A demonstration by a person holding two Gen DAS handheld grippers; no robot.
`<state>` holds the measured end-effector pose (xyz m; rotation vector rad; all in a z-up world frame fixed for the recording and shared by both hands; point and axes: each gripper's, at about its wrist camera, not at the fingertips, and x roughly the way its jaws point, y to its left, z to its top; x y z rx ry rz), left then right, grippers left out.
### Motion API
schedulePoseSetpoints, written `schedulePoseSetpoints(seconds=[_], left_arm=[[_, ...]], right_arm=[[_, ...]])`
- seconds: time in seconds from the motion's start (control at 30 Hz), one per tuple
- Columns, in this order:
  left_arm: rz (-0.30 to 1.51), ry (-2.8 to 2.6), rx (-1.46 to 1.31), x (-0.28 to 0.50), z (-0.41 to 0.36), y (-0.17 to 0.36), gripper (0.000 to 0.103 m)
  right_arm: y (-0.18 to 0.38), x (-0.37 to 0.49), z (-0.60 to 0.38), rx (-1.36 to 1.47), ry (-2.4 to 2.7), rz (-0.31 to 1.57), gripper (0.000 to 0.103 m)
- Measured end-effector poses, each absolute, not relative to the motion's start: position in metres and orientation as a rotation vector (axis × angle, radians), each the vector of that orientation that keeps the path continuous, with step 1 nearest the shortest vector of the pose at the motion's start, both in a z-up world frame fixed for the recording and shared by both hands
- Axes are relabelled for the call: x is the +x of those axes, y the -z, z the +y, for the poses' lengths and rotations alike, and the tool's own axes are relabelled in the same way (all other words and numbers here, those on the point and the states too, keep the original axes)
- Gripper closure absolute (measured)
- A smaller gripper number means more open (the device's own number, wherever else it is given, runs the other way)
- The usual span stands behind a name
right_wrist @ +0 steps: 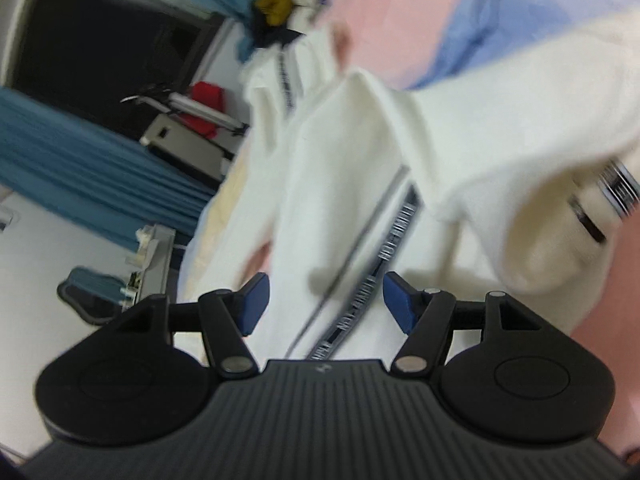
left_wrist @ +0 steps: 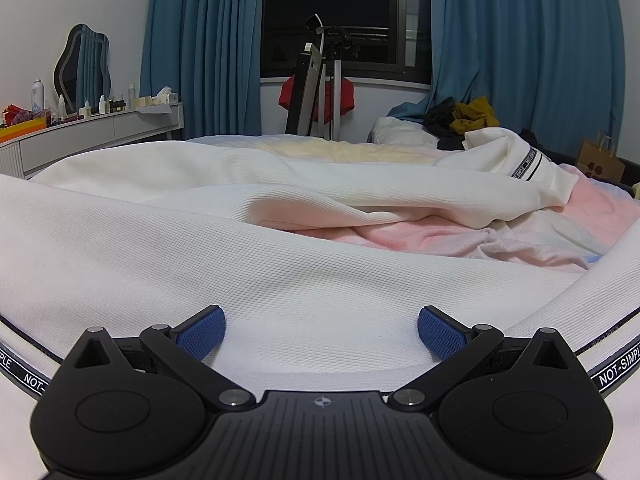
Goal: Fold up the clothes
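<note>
A cream-white ribbed garment point(left_wrist: 200, 248) with black lettered trim lies spread and rumpled over a pink and pale blue bedspread point(left_wrist: 440, 240). My left gripper point(left_wrist: 322, 334) hovers low over the near part of the cloth, jaws wide apart, blue pads point(left_wrist: 204, 330) free of fabric. The right wrist view is tilted and blurred. There my right gripper point(right_wrist: 324, 300) stands open above the same garment point(right_wrist: 360, 160), right over its black lettered stripe point(right_wrist: 384, 248). A loose flap with a striped cuff point(right_wrist: 612, 188) lies to the right. Nothing is pinched between either pair of pads.
A pile of dark and mustard clothes point(left_wrist: 464, 118) sits at the bed's far right by blue curtains point(left_wrist: 520, 48). A white dresser point(left_wrist: 92, 132) with bottles and a mirror stands left. A folded exercise machine point(left_wrist: 316, 88) with red cloth stands under the dark window. A paper bag point(left_wrist: 600, 162) is at right.
</note>
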<state>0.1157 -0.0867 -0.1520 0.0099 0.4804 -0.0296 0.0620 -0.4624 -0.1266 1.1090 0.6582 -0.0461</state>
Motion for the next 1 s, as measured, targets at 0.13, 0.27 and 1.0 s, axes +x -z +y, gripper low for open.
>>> schedulePoseSetpoints(seconds=[0.13,0.27,1.0], left_arm=[[0.488,0.03,0.011,0.116,-0.087,0.151,0.0],[0.527,0.087,-0.008,0.113,-0.08,0.145,0.0],[0.671,0.158,-0.117,0.098,0.053,0.033,0.0]], right_arm=[[0.139,0.053,-0.48,1.16,0.233,0.652,0.041],[0.14,0.053,-0.496,1.19,0.31,0.597,0.042],[0.074,0.077,-0.573,0.828,0.328,0.337,0.042]])
